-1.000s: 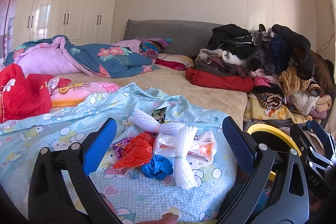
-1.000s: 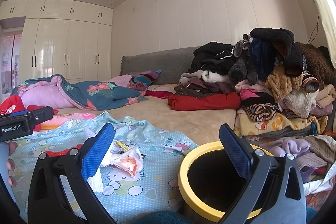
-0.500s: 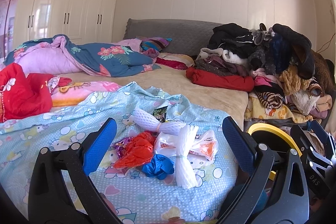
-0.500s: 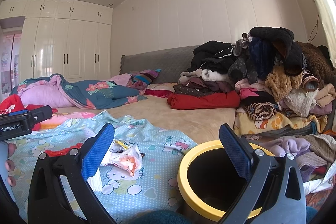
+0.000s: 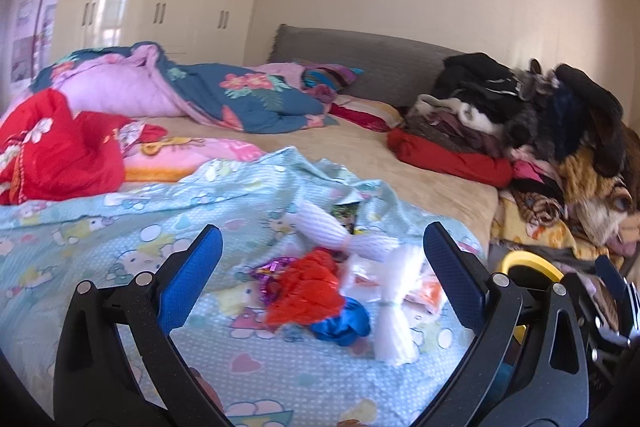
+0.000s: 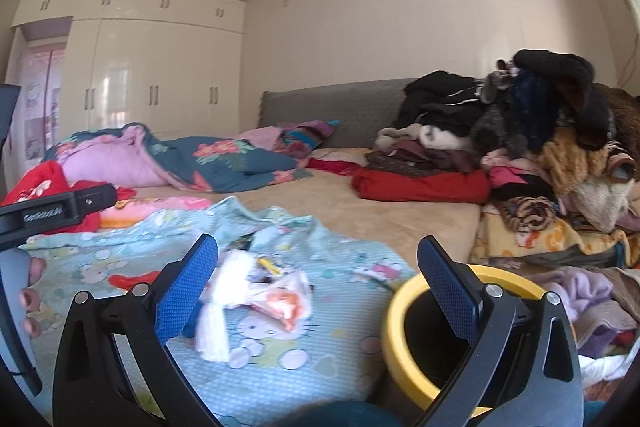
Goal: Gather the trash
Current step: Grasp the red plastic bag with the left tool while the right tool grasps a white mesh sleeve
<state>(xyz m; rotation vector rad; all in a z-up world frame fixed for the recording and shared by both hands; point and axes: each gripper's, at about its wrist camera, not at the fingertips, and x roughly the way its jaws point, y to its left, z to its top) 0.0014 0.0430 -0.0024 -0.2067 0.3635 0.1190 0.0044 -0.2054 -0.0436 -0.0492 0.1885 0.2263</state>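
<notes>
Two grippers face a bed [image 5: 420,171] whose near end is covered by a light blue cartoon-print sheet [image 5: 120,227]. At 2 o'clock in both views, a clothes pile [image 6: 540,147] occupies the far right of the bed. A black bin with a yellow rim [image 6: 404,311] stands just beside the bed edge at 4 o'clock in the right wrist view. The left gripper [image 5: 322,275] hovers with its fingers wide apart, empty, framing the trash cluster on the sheet: white foam netting [image 5: 328,227] at 12 o'clock, a clear plastic wrapper [image 5: 394,311] at 3 o'clock, a red plastic bag [image 5: 308,285] at centre, a blue wrapper [image 5: 342,323] at 5 o'clock. The right gripper [image 6: 316,275] is likewise spread and empty, over the wrapper and the bin.
</notes>
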